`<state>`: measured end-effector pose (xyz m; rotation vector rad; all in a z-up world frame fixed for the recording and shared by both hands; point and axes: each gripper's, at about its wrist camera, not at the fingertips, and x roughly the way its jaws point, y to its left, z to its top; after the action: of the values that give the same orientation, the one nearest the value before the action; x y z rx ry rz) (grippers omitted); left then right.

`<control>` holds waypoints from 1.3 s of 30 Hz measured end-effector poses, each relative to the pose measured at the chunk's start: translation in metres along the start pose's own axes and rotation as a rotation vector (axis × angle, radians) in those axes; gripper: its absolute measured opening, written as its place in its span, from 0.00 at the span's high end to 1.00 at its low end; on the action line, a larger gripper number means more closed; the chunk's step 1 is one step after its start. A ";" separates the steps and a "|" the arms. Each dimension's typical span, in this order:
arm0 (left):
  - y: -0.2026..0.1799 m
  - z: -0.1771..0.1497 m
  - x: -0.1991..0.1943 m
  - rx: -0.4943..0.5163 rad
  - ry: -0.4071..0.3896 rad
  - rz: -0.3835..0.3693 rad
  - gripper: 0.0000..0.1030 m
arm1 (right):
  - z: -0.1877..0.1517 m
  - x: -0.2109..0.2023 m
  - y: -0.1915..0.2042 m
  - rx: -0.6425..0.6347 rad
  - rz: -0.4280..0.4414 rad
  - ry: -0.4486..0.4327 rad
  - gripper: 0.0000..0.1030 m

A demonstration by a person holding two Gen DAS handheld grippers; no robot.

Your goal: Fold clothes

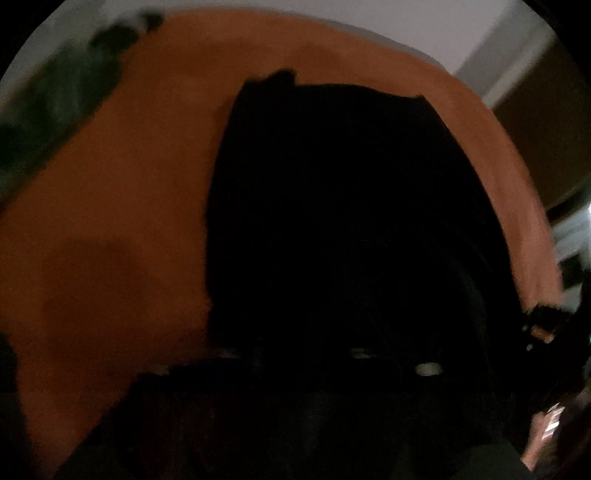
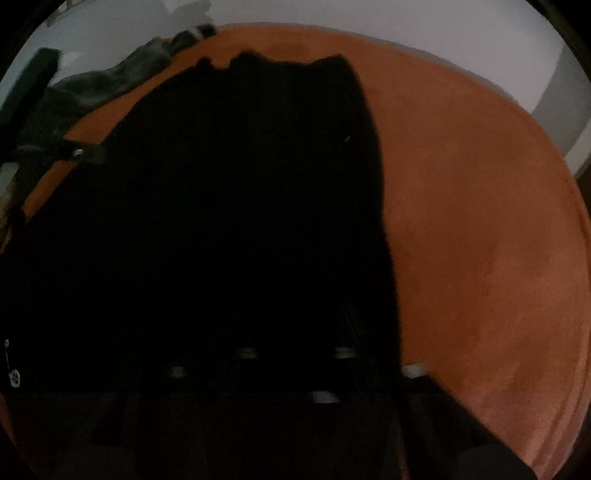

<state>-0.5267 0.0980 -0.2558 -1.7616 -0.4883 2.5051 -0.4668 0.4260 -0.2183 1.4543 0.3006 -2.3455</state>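
Observation:
A black garment (image 1: 343, 192) lies spread on an orange cover (image 1: 110, 221); the right wrist view shows the same garment (image 2: 221, 206) stretching away to a ragged far edge. My left gripper (image 1: 295, 350) sits low over the garment's near end. Its dark fingers blend into the cloth, so their state is unreadable. My right gripper (image 2: 295, 354) is likewise over the near end, and its jaws are lost in the black fabric. The other gripper shows at the edge of each view: the right one (image 1: 543, 321) and the left one (image 2: 77, 153).
A grey-green garment (image 2: 110, 85) lies bunched at the far left of the orange cover (image 2: 480, 221), also seen as a blurred green shape (image 1: 62, 99). A pale wall (image 2: 406, 22) runs behind. A person's hand (image 1: 543, 439) shows at lower right.

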 end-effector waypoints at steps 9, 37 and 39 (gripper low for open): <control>0.056 0.002 -0.051 -0.110 -0.143 -0.019 0.95 | -0.002 -0.053 -0.077 0.300 0.117 -0.065 0.98; 0.067 0.142 -0.034 -0.126 -0.180 0.135 0.95 | 0.196 0.003 -0.062 0.121 -0.063 -0.045 0.97; 0.085 0.157 -0.041 -0.171 -0.195 0.166 0.95 | 0.198 -0.012 -0.093 0.192 -0.070 -0.090 0.97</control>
<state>-0.6449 -0.0273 -0.1941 -1.6830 -0.6072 2.8476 -0.6620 0.4414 -0.1198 1.4383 0.1065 -2.5477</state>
